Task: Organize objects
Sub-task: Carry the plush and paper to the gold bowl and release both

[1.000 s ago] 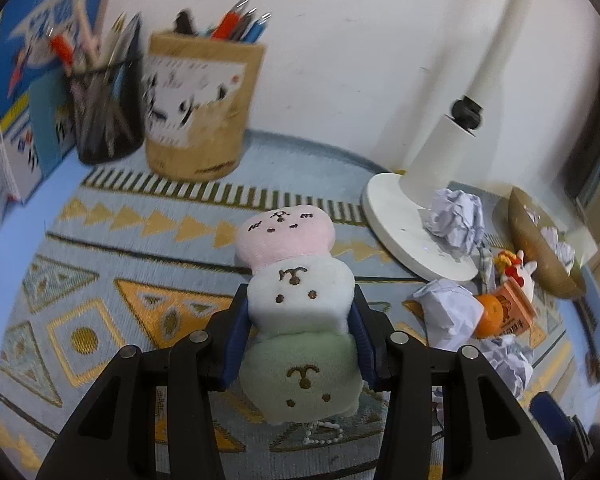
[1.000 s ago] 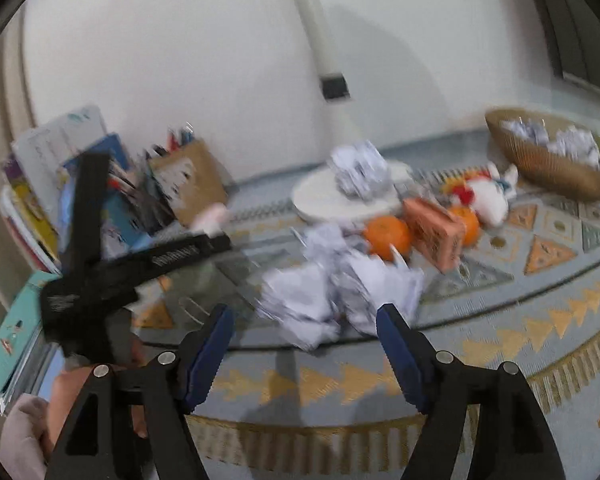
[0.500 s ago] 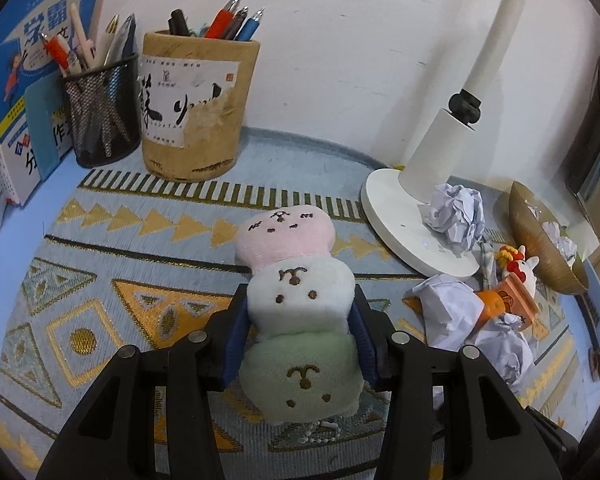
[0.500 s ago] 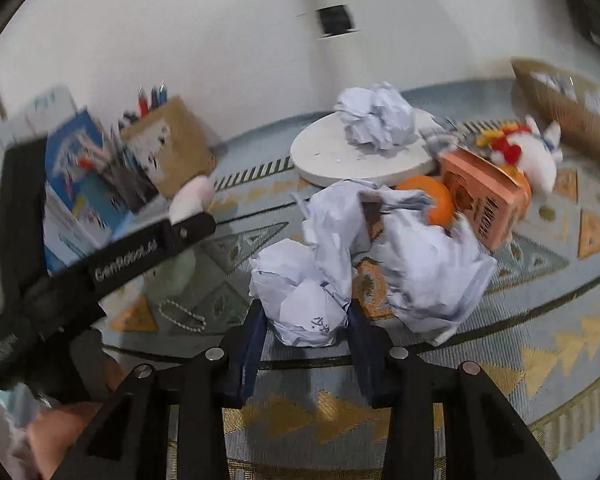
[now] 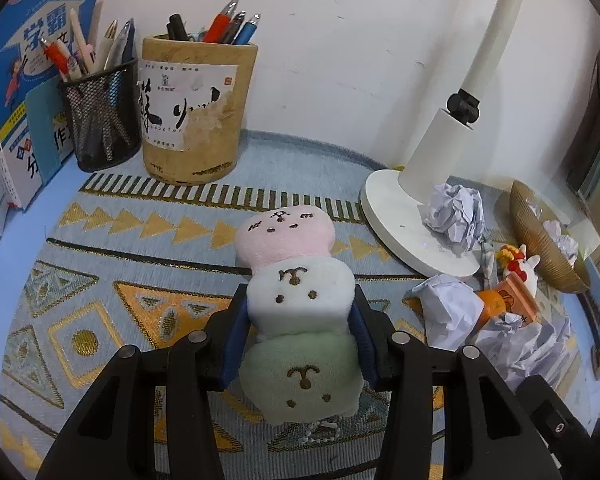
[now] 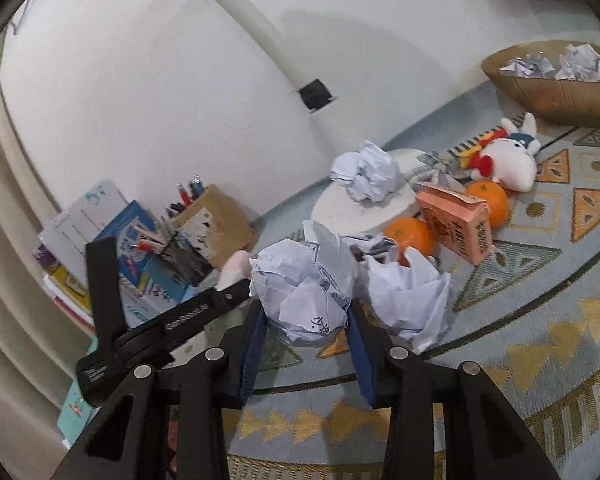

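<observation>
Right gripper (image 6: pixel 306 320) clamps crumpled paper ball (image 6: pixel 300 292); second paper ball (image 6: pixel 410 300) just beside

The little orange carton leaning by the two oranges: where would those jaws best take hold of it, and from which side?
Probably across the orange carton's two broad flat faces, near mid-body. It stands tilted between two oranges, so coming down from above looks easiest; a low side approach would likely bump an orange or the crumpled paper in front.
</observation>
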